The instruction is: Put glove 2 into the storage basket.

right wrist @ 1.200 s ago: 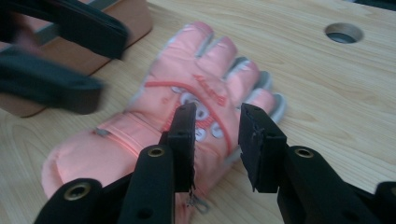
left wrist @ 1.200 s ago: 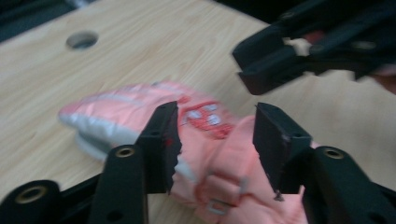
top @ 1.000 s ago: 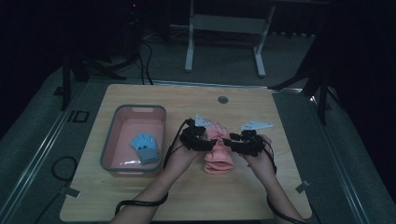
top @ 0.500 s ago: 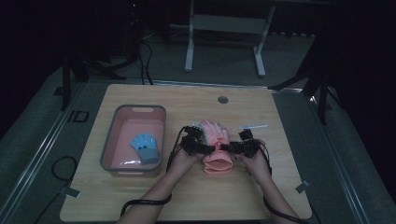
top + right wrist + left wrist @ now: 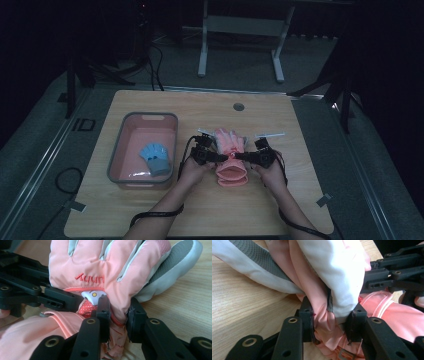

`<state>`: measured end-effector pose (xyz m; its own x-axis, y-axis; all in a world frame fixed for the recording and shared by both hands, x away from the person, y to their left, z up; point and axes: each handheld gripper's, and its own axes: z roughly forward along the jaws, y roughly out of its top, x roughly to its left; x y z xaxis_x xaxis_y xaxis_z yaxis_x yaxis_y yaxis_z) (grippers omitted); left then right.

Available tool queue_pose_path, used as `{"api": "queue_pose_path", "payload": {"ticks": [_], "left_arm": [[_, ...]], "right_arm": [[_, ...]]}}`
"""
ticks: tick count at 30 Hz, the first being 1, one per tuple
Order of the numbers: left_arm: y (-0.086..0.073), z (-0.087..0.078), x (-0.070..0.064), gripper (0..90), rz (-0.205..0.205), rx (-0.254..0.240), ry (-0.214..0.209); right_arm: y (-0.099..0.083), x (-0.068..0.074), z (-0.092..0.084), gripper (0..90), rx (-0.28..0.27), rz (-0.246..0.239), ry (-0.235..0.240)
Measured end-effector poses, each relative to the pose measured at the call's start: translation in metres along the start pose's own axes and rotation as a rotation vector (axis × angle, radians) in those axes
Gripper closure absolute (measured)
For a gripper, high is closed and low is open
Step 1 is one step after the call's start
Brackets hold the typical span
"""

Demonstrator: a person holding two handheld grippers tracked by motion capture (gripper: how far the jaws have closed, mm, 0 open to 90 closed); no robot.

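A pink padded glove (image 5: 231, 150) lies at the middle of the wooden table (image 5: 200, 210), fingers pointing away from the person. My left gripper (image 5: 220, 158) and right gripper (image 5: 243, 157) meet at its wrist from either side. In the left gripper view the left gripper (image 5: 332, 322) pinches bunched pink fabric of the glove (image 5: 312, 290). In the right gripper view the right gripper (image 5: 117, 312) squeezes the wrist of the glove (image 5: 100, 262) below its red lettering. Both pairs of jaws have just been closing, with glove fabric between them.
A grey-rimmed pink bin (image 5: 116, 150) stands at the left of the table with a small blue glove (image 5: 155, 159) inside. A round grommet (image 5: 239, 106) sits near the far edge. The person's forearms come in from the bottom.
Both hands came down and drew together at the pink glove's wrist. Both pairs of jaws closed onto the fabric. The blue glove in the bin has not moved.
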<state>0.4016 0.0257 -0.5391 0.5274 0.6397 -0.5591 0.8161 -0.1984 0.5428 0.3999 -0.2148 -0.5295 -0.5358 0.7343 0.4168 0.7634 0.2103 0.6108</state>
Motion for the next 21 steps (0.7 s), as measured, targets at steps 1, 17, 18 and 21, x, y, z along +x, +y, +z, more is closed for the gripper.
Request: {"api": "queue_pose_path", "payload": {"ticks": [1, 17, 18, 21], "left_arm": [[0.001, -0.003, -0.002, 66.2, 0.001, -0.002, -0.005], [0.027, -0.063, -0.042, 67.1, 0.13, -0.01, 0.022], [0.028, -0.067, -0.043, 67.1, 0.138, -0.008, 0.026], [0.031, -0.079, -0.045, 67.1, 0.149, -0.008, 0.034]], "right_arm": [[0.0, 0.001, -0.001, 75.7, -0.002, 0.007, 0.005], [0.025, 0.054, -0.046, 76.4, -0.105, -0.113, -0.039], [0.027, 0.056, -0.047, 76.4, -0.109, -0.12, -0.038], [0.032, 0.066, -0.049, 76.4, -0.118, -0.129, -0.036]]}}
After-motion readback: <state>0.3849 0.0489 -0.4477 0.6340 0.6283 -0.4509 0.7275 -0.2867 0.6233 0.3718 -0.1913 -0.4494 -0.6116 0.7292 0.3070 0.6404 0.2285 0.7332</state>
